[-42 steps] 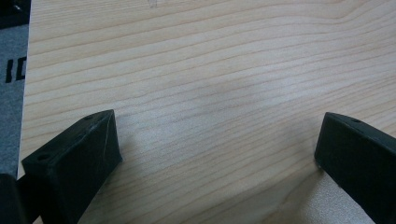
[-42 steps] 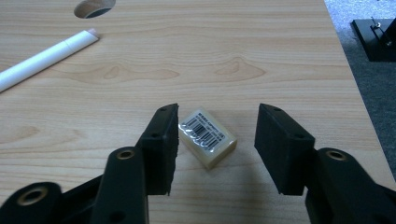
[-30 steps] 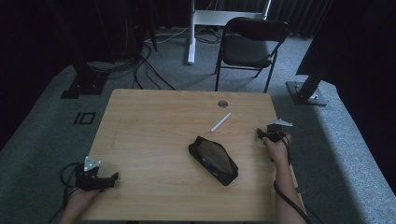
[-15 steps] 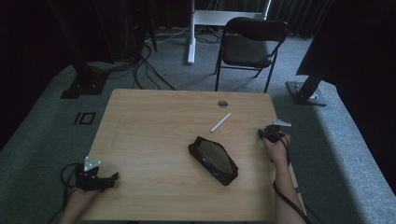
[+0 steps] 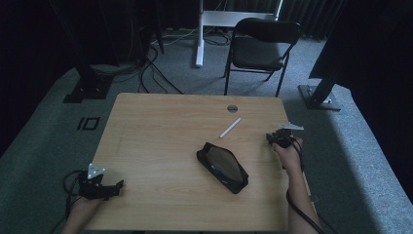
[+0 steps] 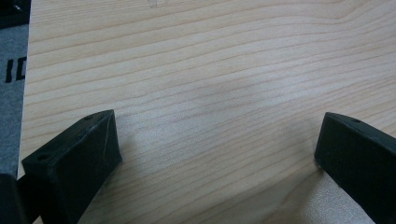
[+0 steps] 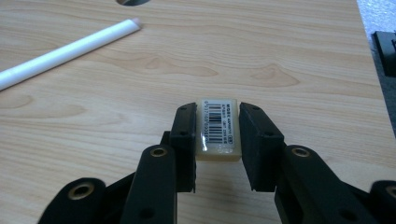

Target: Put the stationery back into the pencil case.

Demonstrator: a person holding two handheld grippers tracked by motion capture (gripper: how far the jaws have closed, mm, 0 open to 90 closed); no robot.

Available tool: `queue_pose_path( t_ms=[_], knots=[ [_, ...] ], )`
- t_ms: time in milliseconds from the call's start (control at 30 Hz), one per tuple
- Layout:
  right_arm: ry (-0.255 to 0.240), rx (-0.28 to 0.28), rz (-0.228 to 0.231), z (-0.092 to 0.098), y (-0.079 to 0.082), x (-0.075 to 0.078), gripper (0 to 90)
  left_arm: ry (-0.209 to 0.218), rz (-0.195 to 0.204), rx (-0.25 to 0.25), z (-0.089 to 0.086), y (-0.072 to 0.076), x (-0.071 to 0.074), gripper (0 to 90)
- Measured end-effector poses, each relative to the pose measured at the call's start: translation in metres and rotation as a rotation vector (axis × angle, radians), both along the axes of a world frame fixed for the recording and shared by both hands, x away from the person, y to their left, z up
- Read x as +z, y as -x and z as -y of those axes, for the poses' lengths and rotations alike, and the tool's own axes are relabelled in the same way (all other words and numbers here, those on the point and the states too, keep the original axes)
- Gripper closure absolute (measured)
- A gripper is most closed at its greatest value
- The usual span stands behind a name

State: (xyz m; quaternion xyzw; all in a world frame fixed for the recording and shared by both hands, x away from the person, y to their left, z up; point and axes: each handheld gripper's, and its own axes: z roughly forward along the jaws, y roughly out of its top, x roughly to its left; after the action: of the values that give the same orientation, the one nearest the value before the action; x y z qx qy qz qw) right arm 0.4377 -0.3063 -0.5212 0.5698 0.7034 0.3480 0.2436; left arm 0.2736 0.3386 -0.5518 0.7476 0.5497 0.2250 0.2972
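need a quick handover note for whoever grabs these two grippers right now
Right gripper: shut on a small barcoded eraser, near the table's right edge.
Left gripper: open, holding nothing, over bare wood at the near left corner.
Open black pencil case lies mid-table; white pen lies beyond it.
Done: eraser gripped.
Left, likely: put the eraser, then the pen, in the case.

Dim room; grey carpet (image 5: 44,146); black chair (image 5: 260,46) behind wooden table (image 5: 160,131).
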Motion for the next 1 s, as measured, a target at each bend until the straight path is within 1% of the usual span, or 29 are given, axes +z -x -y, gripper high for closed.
queue_pose_path(
  t_ms=[67,167,300,567,633,933,967,1000],
  knots=[
    [-0.010,0.007,0.004,-0.002,0.002,0.003,68.1,0.000,0.000,0.000,0.000,0.000,0.000,0.1],
    [-0.011,0.023,0.009,-0.006,0.004,0.009,68.1,0.000,0.000,0.000,0.000,0.000,0.000,0.1],
    [-0.013,0.034,0.002,-0.011,0.007,0.016,68.1,0.000,0.000,0.000,0.000,0.000,0.000,0.1],
    [-0.008,0.053,0.002,-0.015,0.013,0.020,68.1,0.000,0.000,0.000,0.000,0.000,0.000,0.1],
    [-0.013,0.064,-0.010,-0.019,0.017,0.024,68.1,0.000,0.000,-0.001,0.000,0.000,0.000,0.1],
    [-0.012,0.097,0.004,-0.030,0.026,0.036,68.1,0.000,0.000,0.000,0.000,0.000,0.000,0.1],
    [-0.017,0.108,0.009,-0.033,0.029,0.041,68.1,0.000,0.000,0.000,0.000,0.000,0.000,0.1],
    [-0.016,0.113,0.010,-0.034,0.030,0.042,68.2,0.000,0.000,0.000,0.000,0.000,0.000,0.1]
  ],
)
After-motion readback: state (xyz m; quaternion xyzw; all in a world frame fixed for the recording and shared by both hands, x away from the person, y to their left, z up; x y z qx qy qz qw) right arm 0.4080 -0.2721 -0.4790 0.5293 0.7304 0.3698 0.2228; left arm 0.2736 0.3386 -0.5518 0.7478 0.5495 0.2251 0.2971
